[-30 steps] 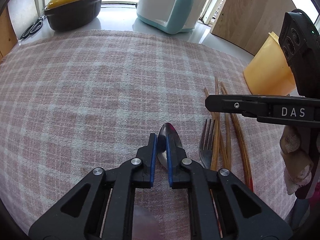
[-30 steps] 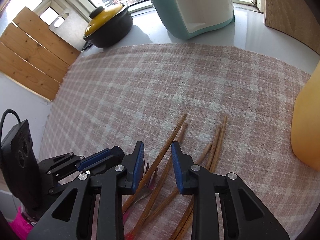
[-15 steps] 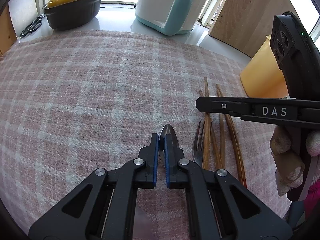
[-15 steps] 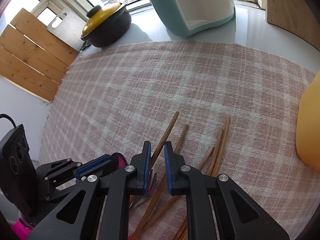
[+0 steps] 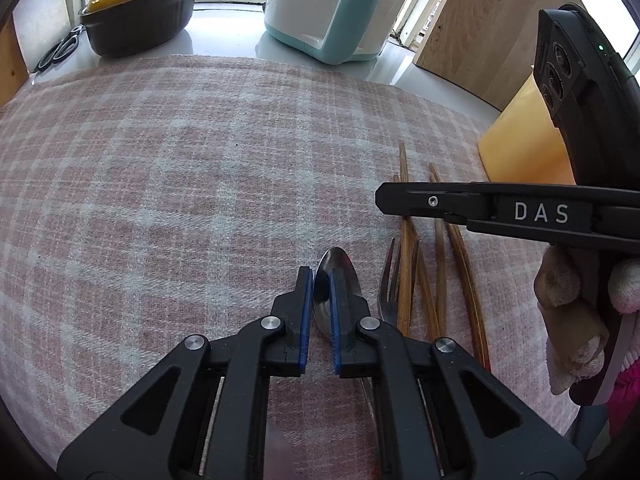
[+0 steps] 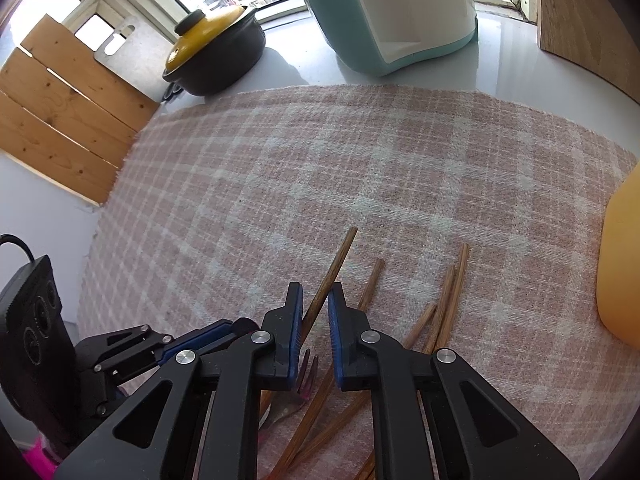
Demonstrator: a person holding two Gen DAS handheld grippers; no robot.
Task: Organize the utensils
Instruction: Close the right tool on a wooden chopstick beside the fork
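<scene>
My left gripper [image 5: 319, 280] is shut on the bowl of a metal spoon [image 5: 340, 270], low over the pink plaid cloth [image 5: 160, 200]. Just right of it lie a fork [image 5: 390, 280] and several wooden chopsticks [image 5: 440, 272]. My right gripper [image 6: 314, 292] is shut on one chopstick [image 6: 336, 264], which runs up between its blue pads with its far tip free. The other chopsticks [image 6: 448, 296] and the fork [image 6: 306, 376] lie under and beside it. From the left wrist view the right gripper [image 5: 384, 200] shows side-on, held by a gloved hand [image 5: 568, 320].
At the back stand a dark pot with a yellow lid [image 5: 136, 20], a teal and white appliance [image 5: 328, 8] and scissors [image 5: 56, 50]. An orange container [image 5: 524, 140] and a wooden board [image 5: 488, 28] are at the right. Wooden planks [image 6: 60, 120] line the left.
The right gripper's jaws closed from a wide gap to a narrow one around the chopstick. The left gripper tightened slightly on the spoon and stayed in place.
</scene>
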